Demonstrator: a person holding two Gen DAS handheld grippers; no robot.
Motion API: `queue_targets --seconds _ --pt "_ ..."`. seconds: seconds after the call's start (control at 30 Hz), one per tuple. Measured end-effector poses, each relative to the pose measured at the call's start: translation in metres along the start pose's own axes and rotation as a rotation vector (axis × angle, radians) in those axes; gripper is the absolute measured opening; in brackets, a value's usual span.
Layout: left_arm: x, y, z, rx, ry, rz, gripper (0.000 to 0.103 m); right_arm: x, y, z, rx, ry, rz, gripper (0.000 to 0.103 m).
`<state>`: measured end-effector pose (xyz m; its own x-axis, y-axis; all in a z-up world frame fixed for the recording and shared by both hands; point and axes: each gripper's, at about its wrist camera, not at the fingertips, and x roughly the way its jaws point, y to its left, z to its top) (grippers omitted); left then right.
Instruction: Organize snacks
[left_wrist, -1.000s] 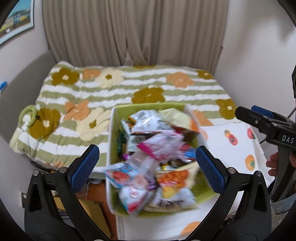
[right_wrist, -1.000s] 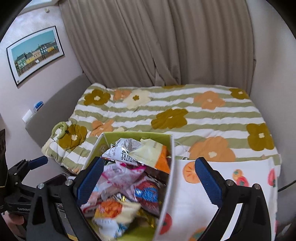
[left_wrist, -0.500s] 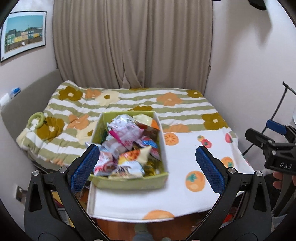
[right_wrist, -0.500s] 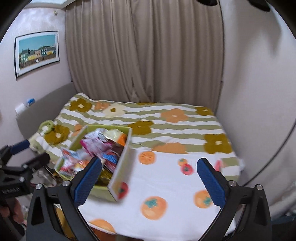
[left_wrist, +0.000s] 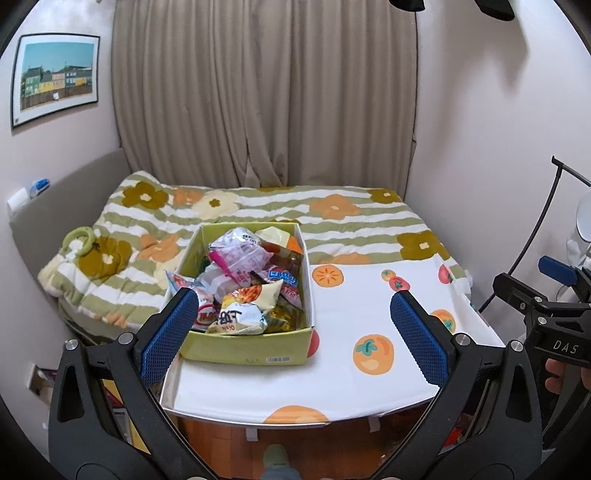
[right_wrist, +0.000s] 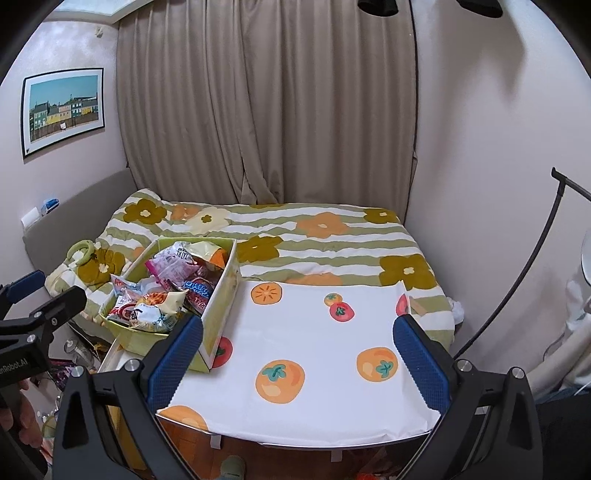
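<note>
A green box (left_wrist: 243, 349) full of several snack packets (left_wrist: 243, 284) stands on the left part of a small table (left_wrist: 365, 384) with a white, orange-fruit-print cover. It also shows in the right wrist view (right_wrist: 218, 295), with the packets (right_wrist: 166, 295) heaped inside. My left gripper (left_wrist: 291, 328) is open and empty, held back from the table's front edge, facing the box. My right gripper (right_wrist: 295, 350) is open and empty, facing the bare right part of the table (right_wrist: 321, 350). Each gripper shows at the edge of the other's view.
A bed with a green-striped floral blanket (left_wrist: 258, 214) lies right behind the table. A green ring toy (left_wrist: 79, 240) rests on its left side. Curtains (left_wrist: 266, 92) hang behind. A black stand (right_wrist: 517, 273) leans by the right wall. Clutter lies on the floor at the left.
Both grippers have pulled back and up from close over the box. The whole table and box now show. Both stay open and empty.
</note>
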<state>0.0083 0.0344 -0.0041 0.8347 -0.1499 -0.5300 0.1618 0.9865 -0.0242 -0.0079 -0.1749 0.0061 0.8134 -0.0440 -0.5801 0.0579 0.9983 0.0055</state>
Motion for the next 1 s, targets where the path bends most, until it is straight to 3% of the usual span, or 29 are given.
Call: queue_targets --seconds 1.0 --pt "0.008 0.004 0.009 0.009 0.006 0.016 0.103 0.0 -0.001 0.0 0.032 0.001 -0.004 0.102"
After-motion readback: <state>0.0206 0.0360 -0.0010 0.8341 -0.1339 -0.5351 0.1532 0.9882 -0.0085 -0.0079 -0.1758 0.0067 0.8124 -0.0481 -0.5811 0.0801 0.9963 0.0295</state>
